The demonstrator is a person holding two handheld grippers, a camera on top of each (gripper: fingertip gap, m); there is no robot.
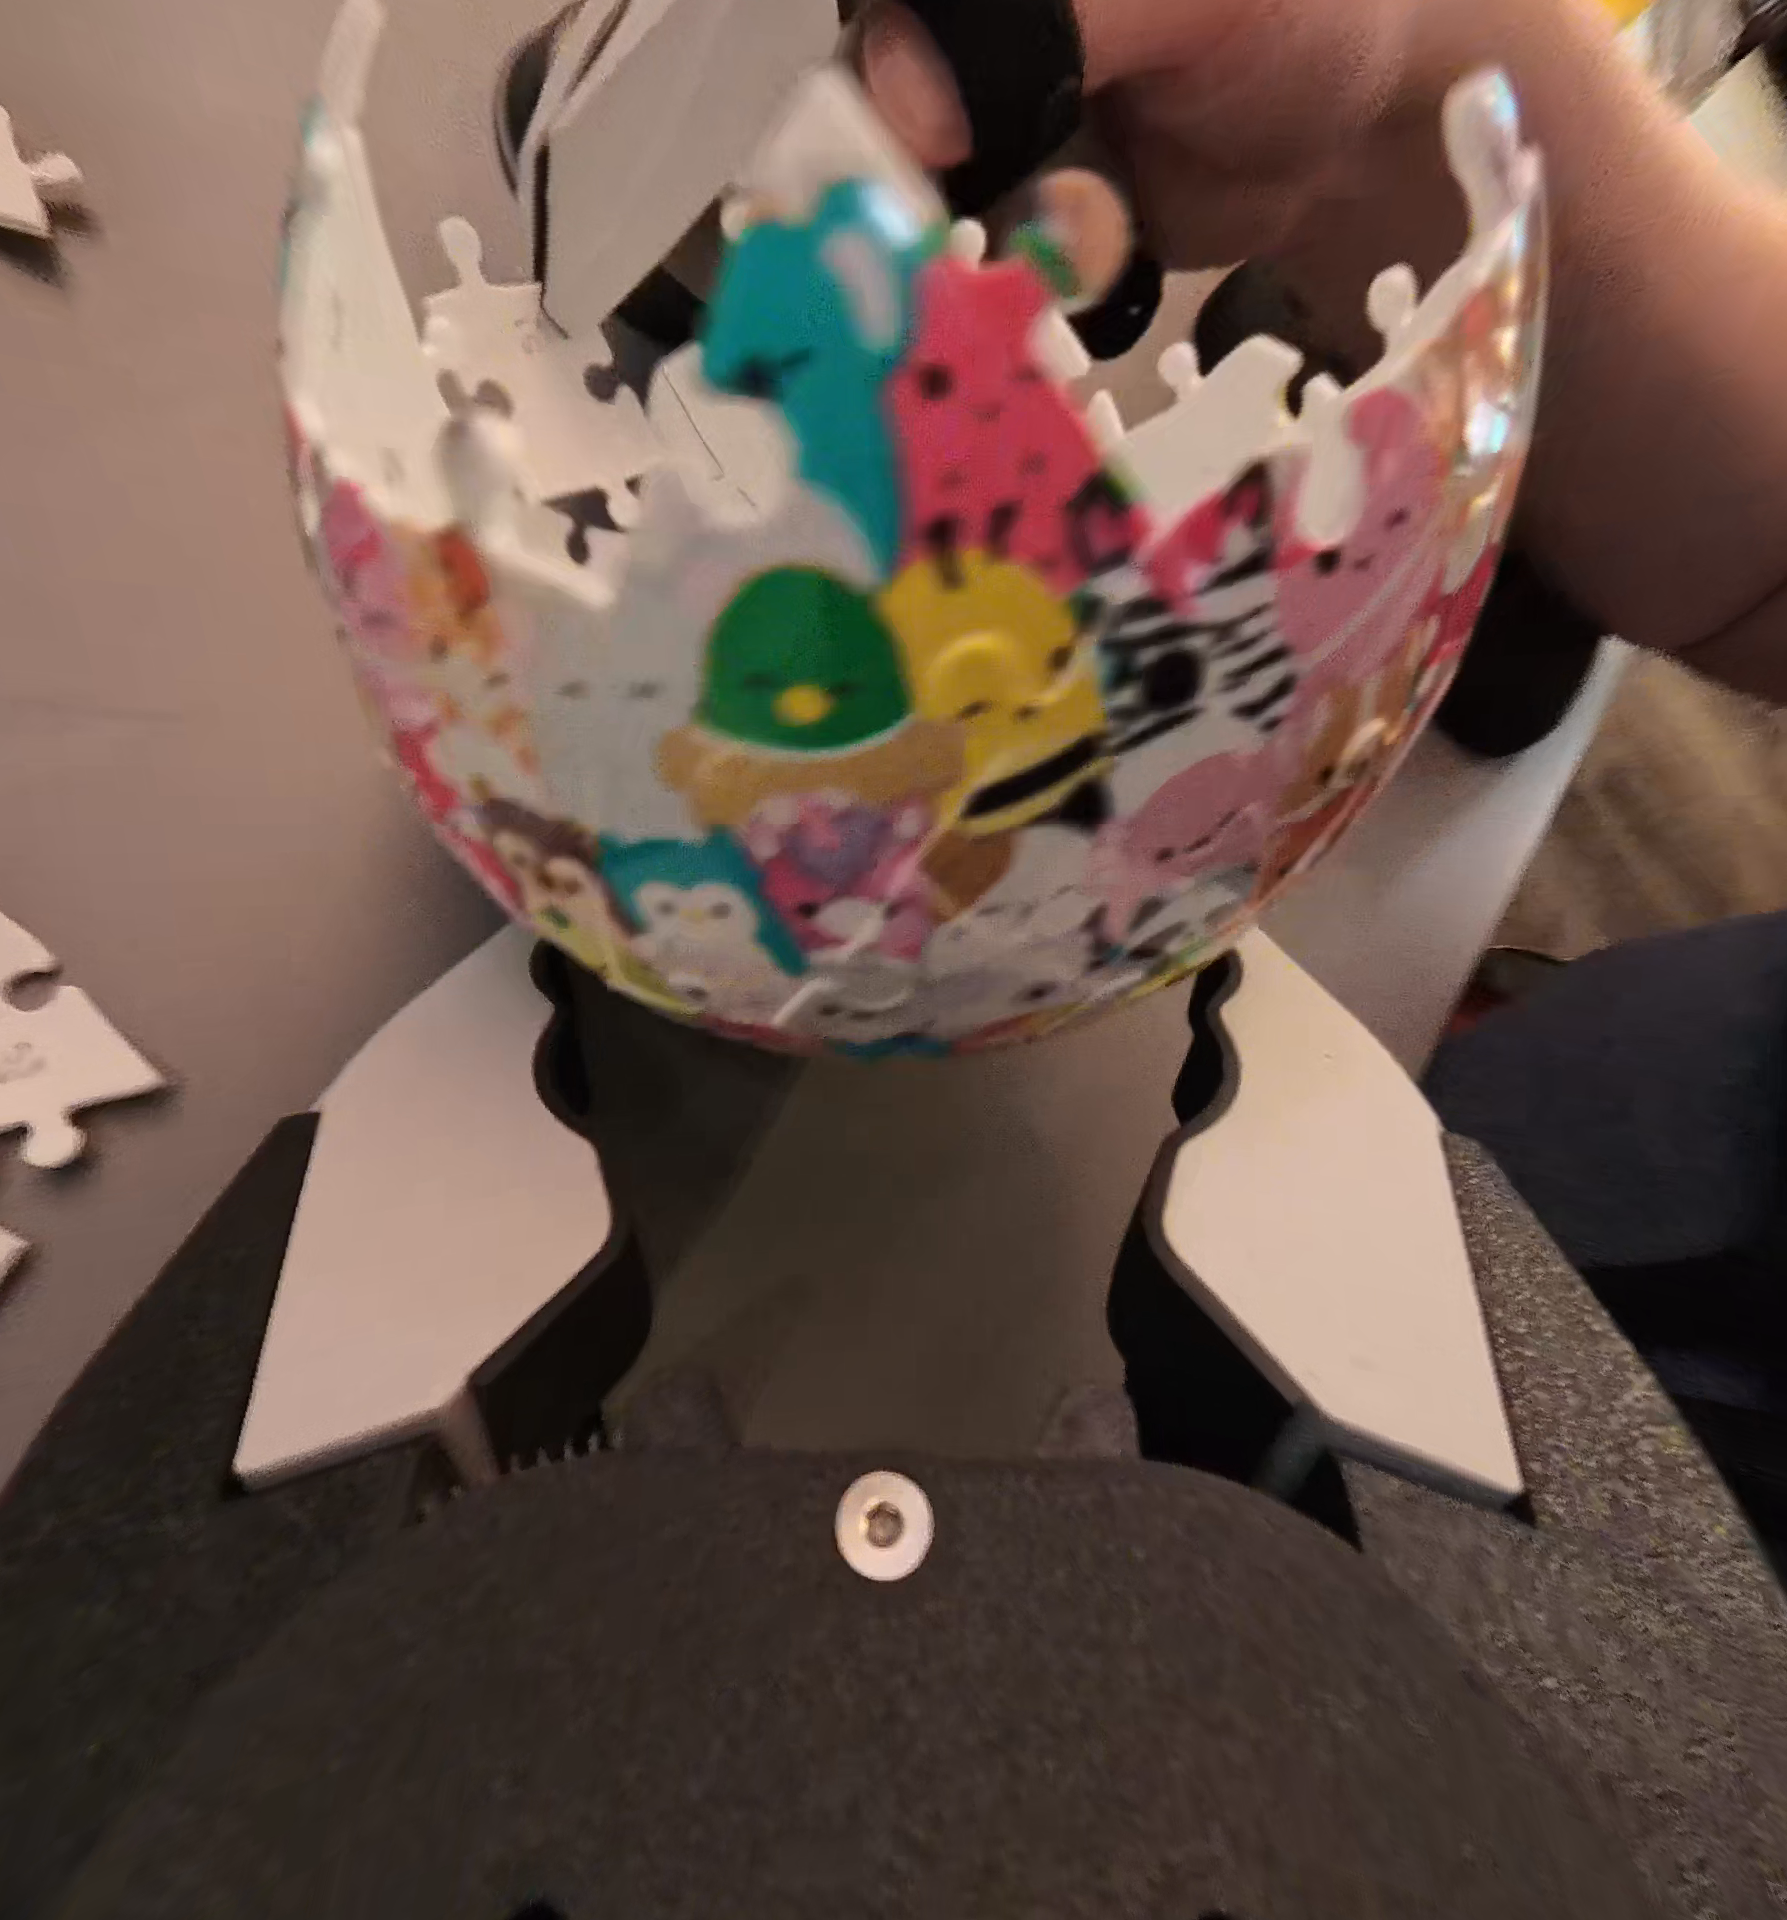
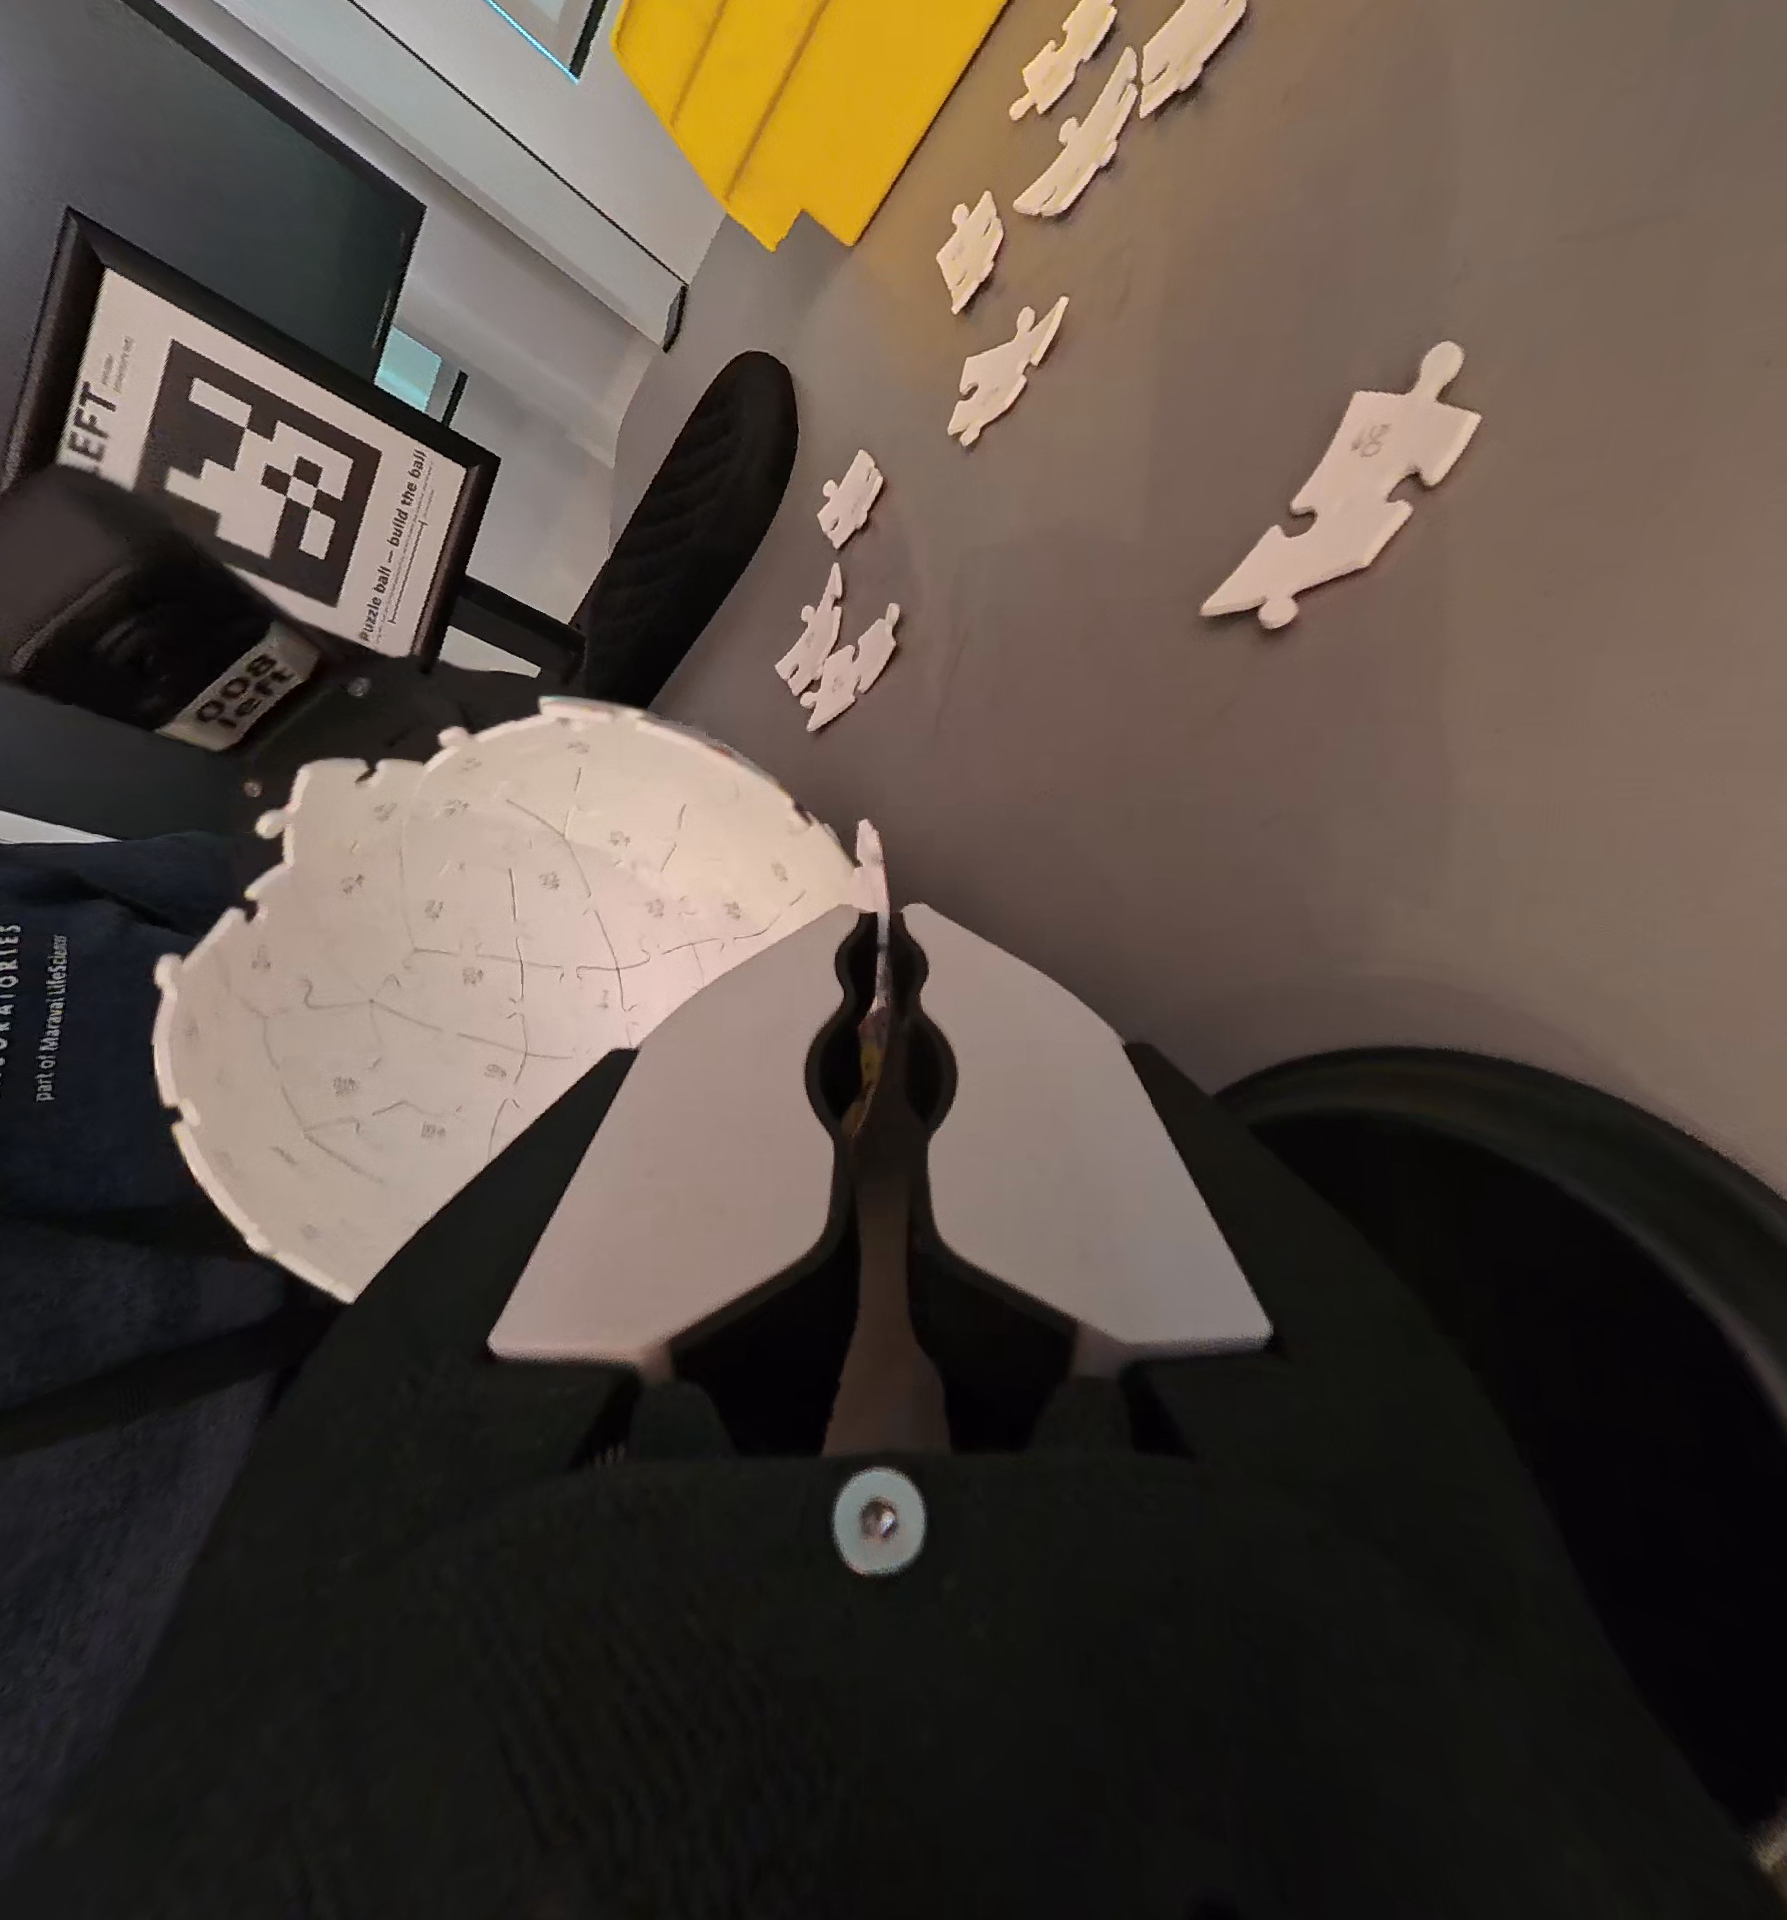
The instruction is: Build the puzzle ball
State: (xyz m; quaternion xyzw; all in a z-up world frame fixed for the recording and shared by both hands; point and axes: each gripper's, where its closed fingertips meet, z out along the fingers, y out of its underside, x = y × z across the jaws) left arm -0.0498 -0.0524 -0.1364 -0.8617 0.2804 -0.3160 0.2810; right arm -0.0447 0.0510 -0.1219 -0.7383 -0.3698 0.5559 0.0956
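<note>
We cradle the half-built puzzle ball at twelve o'clock of our spread left hand-held gripper; our right hand-held gripper pinches its rim. Squeezing harder could pop interlocked pieces apart.
</note>
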